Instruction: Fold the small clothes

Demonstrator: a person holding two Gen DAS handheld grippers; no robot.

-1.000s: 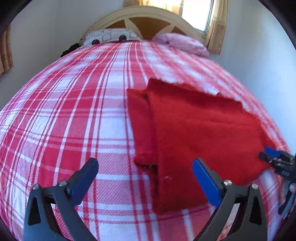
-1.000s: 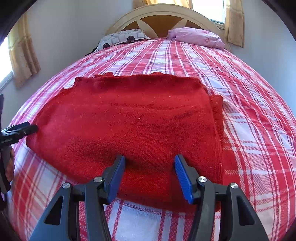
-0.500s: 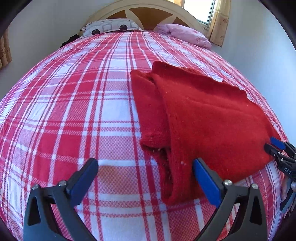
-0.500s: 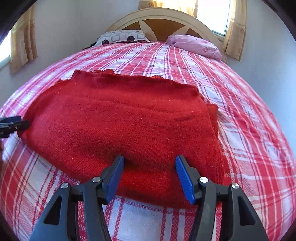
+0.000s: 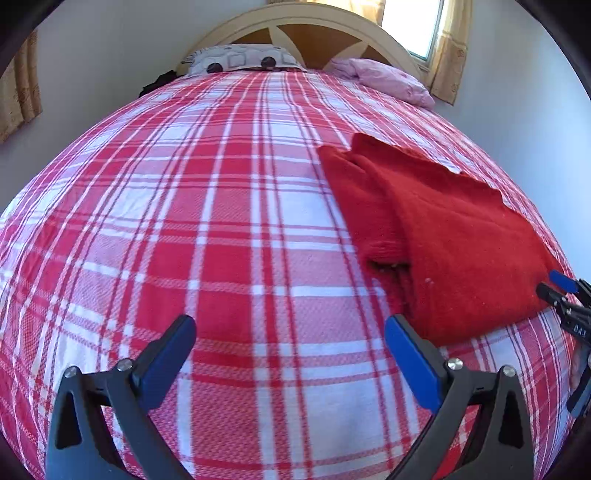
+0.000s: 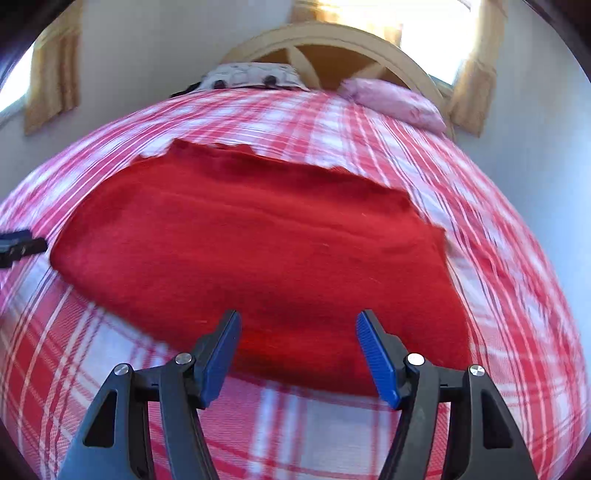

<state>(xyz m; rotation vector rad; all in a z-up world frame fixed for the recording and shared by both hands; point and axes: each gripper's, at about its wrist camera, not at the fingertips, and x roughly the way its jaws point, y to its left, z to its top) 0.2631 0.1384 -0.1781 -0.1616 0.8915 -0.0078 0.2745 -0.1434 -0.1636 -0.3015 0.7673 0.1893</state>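
Red knit garment [image 6: 258,251] lies folded flat on the bed [image 5: 184,221], a narrower layer showing along one side; folding looks nearly done, perhaps one more fold or a tidy left. Right tongs [image 6: 297,354] spread, just been opening, nothing pinched, over the near edge. Left tongs [image 5: 290,365] spread wide, empty, over bare sheet beside it. Pillows [image 5: 240,61] and headboard [image 5: 314,22] beyond; nothing obstructs.

We see a bright room with daylight coming in through the window [image 5: 410,26] behind the bed [image 5: 221,221]. The window glows white with glare. Our left view is sharp. Our right view is smeared with blur. Both pictures bulge round, with dark corners.
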